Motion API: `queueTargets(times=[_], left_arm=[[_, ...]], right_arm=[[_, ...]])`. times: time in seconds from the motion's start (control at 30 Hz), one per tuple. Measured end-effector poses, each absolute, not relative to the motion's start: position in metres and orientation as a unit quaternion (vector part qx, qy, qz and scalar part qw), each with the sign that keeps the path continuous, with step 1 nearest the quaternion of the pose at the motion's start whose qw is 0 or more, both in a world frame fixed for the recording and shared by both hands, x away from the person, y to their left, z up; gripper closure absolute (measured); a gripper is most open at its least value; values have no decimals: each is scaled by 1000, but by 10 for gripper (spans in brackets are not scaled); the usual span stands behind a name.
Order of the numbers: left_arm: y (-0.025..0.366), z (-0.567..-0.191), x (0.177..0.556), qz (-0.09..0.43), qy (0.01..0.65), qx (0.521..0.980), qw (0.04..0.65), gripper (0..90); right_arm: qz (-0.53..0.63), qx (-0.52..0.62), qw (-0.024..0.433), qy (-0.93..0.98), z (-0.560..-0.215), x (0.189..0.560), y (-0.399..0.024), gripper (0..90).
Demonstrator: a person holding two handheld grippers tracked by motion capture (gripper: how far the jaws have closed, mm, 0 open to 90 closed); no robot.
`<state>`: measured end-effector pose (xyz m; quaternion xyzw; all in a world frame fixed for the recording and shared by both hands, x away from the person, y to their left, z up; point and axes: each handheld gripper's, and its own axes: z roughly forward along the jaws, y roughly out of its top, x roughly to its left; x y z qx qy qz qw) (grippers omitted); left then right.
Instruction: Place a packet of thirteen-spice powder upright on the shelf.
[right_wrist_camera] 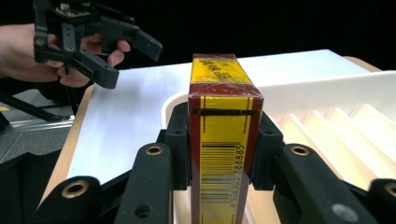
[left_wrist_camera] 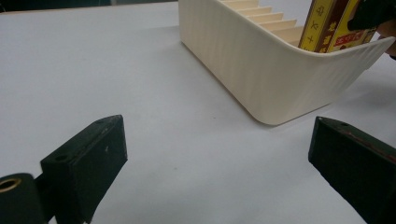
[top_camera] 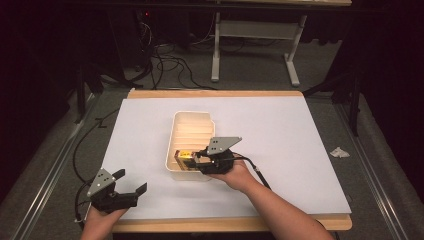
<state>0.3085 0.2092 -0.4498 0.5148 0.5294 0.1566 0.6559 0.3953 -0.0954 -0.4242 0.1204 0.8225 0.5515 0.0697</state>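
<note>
So my right gripper has its jaws clamped on both sides of a yellow and red box, barcode facing me. The box stands upright in the near end of the cream slotted bin, which sits on the white sheet covering the table. My left gripper is off by the near left corner of the sheet, jaws spread wide with nothing between them, well apart from the bin.
</note>
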Motion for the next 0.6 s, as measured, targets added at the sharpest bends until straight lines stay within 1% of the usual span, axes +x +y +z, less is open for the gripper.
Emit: queueTargets(times=[0.6], left_arm=[[207, -450, 310, 156, 527, 518, 656, 52]], right_arm=[[543, 124, 70, 827, -433, 395, -95, 677]])
